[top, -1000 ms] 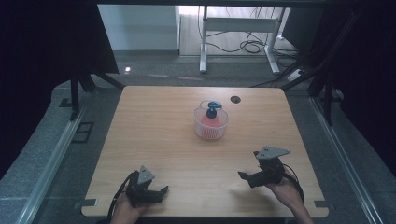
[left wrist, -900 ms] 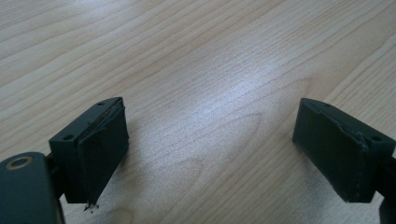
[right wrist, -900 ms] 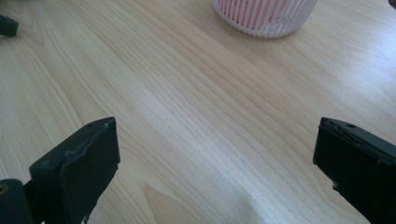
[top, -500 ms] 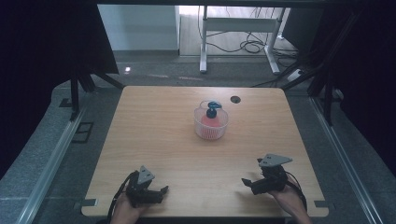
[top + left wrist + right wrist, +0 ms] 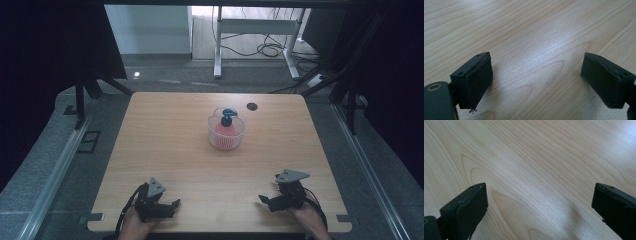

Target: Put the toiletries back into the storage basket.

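A clear round container point(image 5: 226, 132) with a pink inner basket and a blue knob point(image 5: 228, 113) on its lid stands on the wooden table point(image 5: 165, 135), a little behind the middle. My left gripper point(image 5: 171, 206) rests at the front left edge, held by a hand, and it is open. In the left gripper view point(image 5: 536, 80) bare wood lies between its wide-apart jaws. My right gripper point(image 5: 264, 201) sits at the front right, open as well, pointing left. The right gripper view point(image 5: 537, 207) has nothing but table grain between the jaws.
A small dark round hole point(image 5: 251, 106) marks the table behind the container to its right. Beyond the table's far edge lie grey floor, a white desk frame point(image 5: 255, 45) and cables. Dark curtains hang at both sides.
The right gripper has moved back toward the table's front edge and dropped lower. The left gripper has stayed in place.
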Demonstrator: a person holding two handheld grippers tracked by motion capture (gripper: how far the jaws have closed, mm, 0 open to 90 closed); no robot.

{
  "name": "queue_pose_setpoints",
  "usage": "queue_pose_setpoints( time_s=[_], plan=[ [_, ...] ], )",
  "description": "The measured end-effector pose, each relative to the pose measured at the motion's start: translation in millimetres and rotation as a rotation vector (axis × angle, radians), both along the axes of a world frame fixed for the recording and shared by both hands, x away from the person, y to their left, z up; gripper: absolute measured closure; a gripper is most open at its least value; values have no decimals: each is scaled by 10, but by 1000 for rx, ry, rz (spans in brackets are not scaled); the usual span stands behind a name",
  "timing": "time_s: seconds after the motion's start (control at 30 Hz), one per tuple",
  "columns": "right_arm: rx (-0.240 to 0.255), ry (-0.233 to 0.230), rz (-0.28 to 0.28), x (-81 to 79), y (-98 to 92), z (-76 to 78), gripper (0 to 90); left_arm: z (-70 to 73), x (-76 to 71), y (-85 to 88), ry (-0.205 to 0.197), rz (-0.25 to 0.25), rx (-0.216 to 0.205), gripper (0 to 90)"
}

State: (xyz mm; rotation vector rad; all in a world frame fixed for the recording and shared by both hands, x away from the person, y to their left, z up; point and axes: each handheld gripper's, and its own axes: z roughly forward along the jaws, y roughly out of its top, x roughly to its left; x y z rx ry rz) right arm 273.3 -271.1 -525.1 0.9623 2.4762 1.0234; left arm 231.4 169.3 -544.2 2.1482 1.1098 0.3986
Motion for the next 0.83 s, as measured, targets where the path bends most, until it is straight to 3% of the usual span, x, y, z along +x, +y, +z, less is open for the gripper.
queue_pose_setpoints(
  time_s=[0.4, 0.83],
  plan=[
    [-9, 34, 7, 13, -6, -161, 0, -1, -1, -1, 0, 1, 0, 102],
    [-3, 20, 7, 7, -10, -182, 0, -3, -2, -4, 0, 0, -1, 101]
  ],
)
